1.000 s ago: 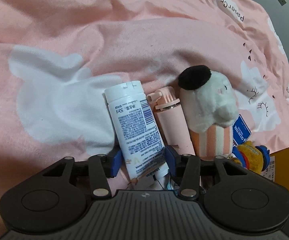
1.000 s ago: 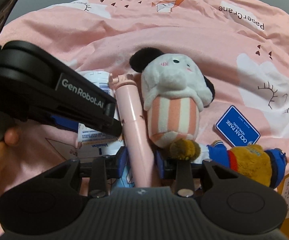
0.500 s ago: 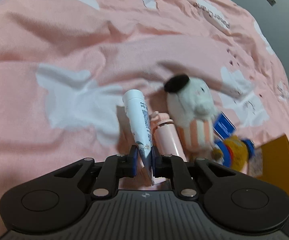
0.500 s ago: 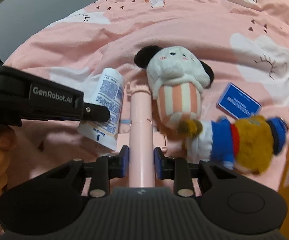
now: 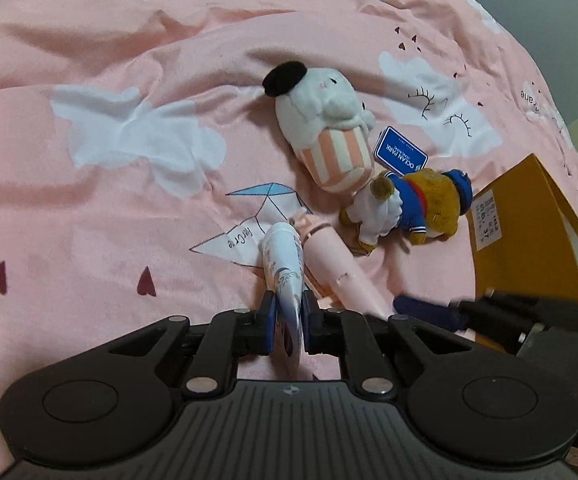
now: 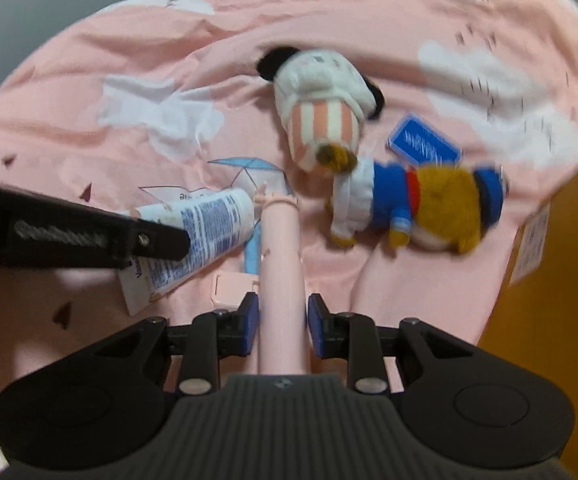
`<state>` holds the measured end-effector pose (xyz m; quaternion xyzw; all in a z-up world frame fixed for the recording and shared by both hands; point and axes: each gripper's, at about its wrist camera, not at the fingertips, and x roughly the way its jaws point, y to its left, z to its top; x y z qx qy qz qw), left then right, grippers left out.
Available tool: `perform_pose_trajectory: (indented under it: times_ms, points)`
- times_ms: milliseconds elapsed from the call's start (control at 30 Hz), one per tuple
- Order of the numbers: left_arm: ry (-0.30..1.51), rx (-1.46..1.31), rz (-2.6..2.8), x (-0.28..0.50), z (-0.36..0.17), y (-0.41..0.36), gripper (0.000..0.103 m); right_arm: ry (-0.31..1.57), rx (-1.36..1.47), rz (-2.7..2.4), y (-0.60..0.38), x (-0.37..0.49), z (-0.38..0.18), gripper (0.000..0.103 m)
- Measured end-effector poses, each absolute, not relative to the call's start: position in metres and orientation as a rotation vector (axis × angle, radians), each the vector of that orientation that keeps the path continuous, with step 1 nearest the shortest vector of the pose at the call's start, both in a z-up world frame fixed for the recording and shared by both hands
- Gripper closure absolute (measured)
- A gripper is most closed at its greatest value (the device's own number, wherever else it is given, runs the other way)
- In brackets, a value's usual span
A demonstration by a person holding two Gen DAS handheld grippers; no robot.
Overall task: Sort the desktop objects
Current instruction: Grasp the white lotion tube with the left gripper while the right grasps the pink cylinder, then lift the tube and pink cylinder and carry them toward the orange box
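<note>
Left gripper [image 5: 288, 318]: blue pads pinched on the flat crimped end of a white tube [image 5: 283, 276], seen edge-on here, cap pointing away from the camera, long axis along the fingers. Only from the right wrist view is the tube's [image 6: 205, 232] printed face readable, held clear of the sheet and slanting from its flat end at lower left to the cap at upper right beside the pink stick.

Right gripper [image 6: 281, 328]: pads clamped on either side of a pink stick [image 6: 281, 264], long axis straight along the fingers, its collared tip pointing away toward the toys. From the left wrist view, the same stick [image 5: 331, 264] seen slanting up-left, just beside the tube.

Farther out on the pink printed sheet [image 5: 109, 200]: a white striped plush [image 5: 325, 132], a blue card [image 5: 400, 154], a brown plush in blue [image 5: 417, 208], touching one another. At the right edge, a yellow box [image 5: 529, 224], label legible only in the left view.
</note>
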<state>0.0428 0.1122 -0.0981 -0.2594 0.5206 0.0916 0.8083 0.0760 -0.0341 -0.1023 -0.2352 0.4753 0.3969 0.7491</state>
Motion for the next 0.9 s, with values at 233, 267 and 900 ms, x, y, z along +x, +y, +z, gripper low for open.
perform_pose_trajectory:
  times_ms: [233,267,900]
  points:
    - [1.113,-0.587,0.214,0.041,-0.106,0.117,0.087,1.029,-0.599,0.903,-0.006,0.092,-0.111,0.074]
    - [1.112,-0.591,0.219,0.041,-0.107,0.117,0.087,1.036,-0.614,0.904,-0.003,0.094,-0.114,0.074]
    - [1.069,-0.567,0.256,0.024,-0.099,0.106,0.087,1.202,-0.494,0.898,-0.007,0.114,-0.135,0.07]
